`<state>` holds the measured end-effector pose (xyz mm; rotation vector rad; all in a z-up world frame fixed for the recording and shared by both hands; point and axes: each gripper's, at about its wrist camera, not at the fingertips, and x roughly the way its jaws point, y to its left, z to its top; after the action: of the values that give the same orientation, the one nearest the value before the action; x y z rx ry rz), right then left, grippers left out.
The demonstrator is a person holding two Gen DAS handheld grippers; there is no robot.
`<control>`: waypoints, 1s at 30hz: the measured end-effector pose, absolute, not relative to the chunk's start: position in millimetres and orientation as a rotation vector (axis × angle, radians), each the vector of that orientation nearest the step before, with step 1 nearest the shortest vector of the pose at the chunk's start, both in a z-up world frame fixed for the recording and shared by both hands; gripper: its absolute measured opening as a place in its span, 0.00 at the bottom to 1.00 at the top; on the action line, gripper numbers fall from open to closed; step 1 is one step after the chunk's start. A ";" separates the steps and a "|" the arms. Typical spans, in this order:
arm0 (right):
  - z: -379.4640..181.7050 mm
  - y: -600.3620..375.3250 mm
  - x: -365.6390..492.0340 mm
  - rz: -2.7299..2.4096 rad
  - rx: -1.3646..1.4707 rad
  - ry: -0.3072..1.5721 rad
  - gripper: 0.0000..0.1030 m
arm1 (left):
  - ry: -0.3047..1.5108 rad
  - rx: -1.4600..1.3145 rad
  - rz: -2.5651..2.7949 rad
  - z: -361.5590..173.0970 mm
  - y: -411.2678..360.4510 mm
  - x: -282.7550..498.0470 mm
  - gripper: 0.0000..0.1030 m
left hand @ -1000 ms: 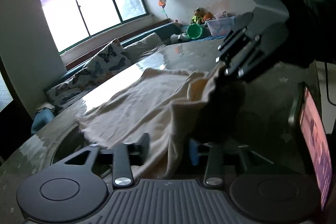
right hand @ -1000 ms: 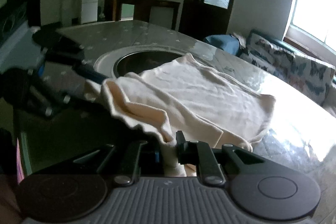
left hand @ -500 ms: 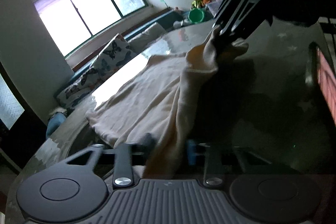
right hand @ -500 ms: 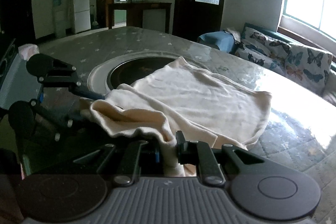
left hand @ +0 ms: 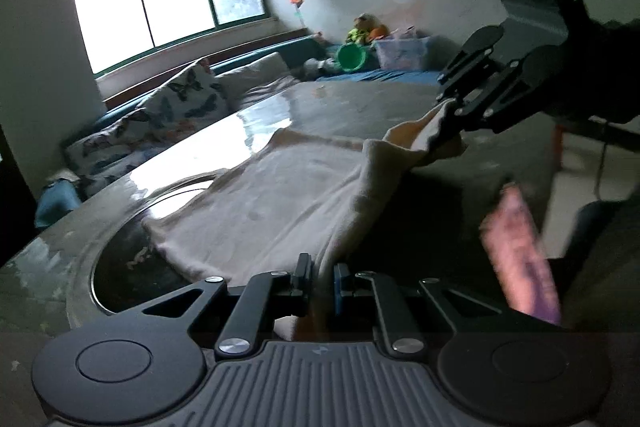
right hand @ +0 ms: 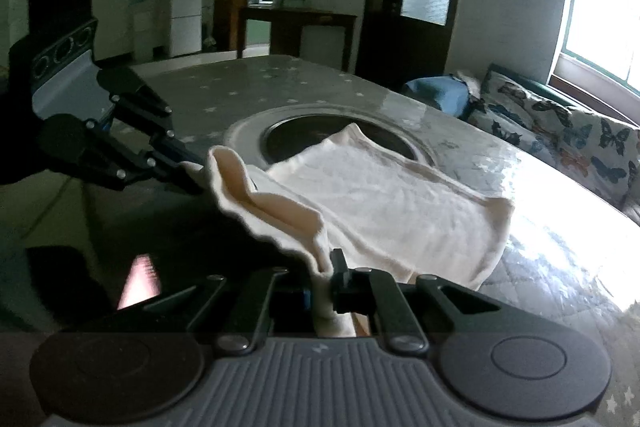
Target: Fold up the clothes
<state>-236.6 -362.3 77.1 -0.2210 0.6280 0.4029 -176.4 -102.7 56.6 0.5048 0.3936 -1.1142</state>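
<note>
A cream garment [left hand: 280, 195] lies spread on the grey star-patterned table [left hand: 360, 103], its far part over a round dark inset [right hand: 336, 139]. My left gripper [left hand: 320, 275] has the near edge of the cloth between its jaws, which are closing on it. My right gripper [right hand: 320, 279] is shut on another part of the same edge. Each gripper shows in the other's view, the right gripper [left hand: 446, 127] and the left gripper [right hand: 192, 175]. The edge of the garment [right hand: 380, 203] hangs lifted between them above the table [right hand: 240, 83].
A lit phone [left hand: 520, 259] stands at the near table edge, phone [right hand: 140, 279] glowing below the lifted cloth. A sofa with butterfly cushions [right hand: 560, 131] runs along the window side. A green bowl [left hand: 352, 57] and a toy box sit beyond the table.
The left jaws closed onto the garment's near edge. Both grippers rose, pulling that edge up off the table, and the cloth between them now sags less.
</note>
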 end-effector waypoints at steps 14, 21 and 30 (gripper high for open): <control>121.3 -376.0 -136.1 0.481 -0.384 0.642 0.07 | 0.366 0.389 -1.042 87.1 -123.2 -94.2 0.11; 77.5 -390.3 -50.3 0.331 -0.350 0.652 0.28 | 0.495 0.324 -0.941 51.9 -156.5 -18.7 0.14; 50.4 -447.1 -83.9 0.203 -0.023 0.687 0.34 | 0.576 0.259 -0.849 25.5 -147.3 0.4 0.27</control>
<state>-83.9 -447.1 50.4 -0.0233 0.6874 0.2025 0.4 -147.3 25.5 0.2592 0.5761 -0.8485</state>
